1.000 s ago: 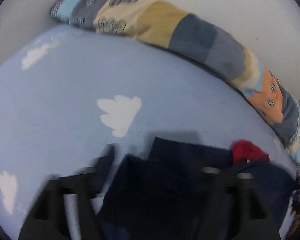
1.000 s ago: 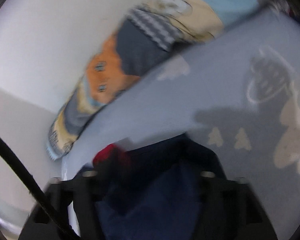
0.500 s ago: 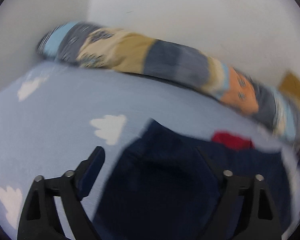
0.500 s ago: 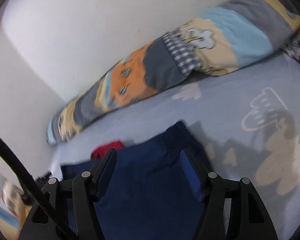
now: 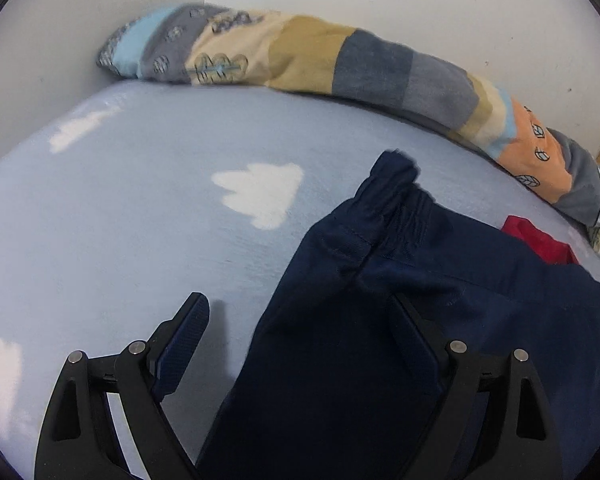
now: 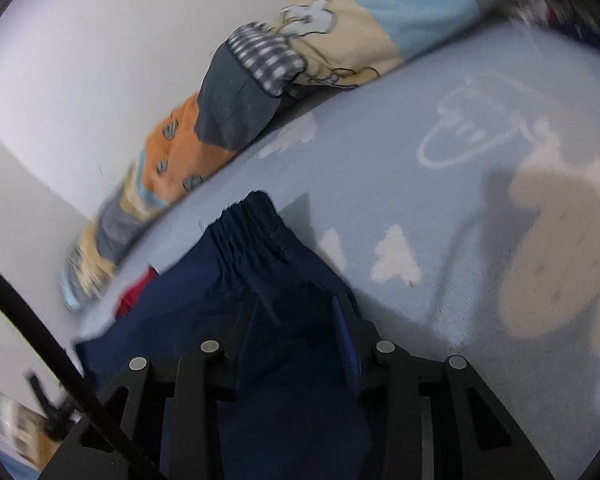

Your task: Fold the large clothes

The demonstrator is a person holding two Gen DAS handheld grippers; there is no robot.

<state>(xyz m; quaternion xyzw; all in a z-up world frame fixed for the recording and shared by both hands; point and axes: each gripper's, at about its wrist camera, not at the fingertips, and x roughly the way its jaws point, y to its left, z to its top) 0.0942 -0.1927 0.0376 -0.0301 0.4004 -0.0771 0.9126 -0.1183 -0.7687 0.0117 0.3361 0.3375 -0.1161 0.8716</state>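
Navy trousers (image 5: 380, 340) lie on the bed (image 5: 120, 220), waistband end toward the wall-side edge, where the patchwork bolster (image 5: 340, 56) runs along that edge; a red garment (image 5: 536, 236) pokes out from under them on the side nearer the bolster's orange patch.

Change over the last second: the right claw (image 6: 296, 312) has dropped onto the gathered waistband, and its jaws, spread wide half a second ago, are now closing with navy cloth between them; pads look near the fabric but a firm pinch isn't clear, view is blurred.

Left claw (image 5: 300, 312) has opened wider and drifted sideways; now spread, one finger over bare sheet, the other hidden behind the trouser edge, nothing pinched; the cloth edge lies between the fingers but loose.

Cloud print (image 5: 260, 194) on the sheet sits clear of the trousers, toward the bed's middle.

Reading for the task: looks like a regrip, right side taking the waistband corner, left side lined up for the opposite edge but not committed; fold itself not yet started from this lay; risk is that the right pinch catches only the top layer of the gathered band.
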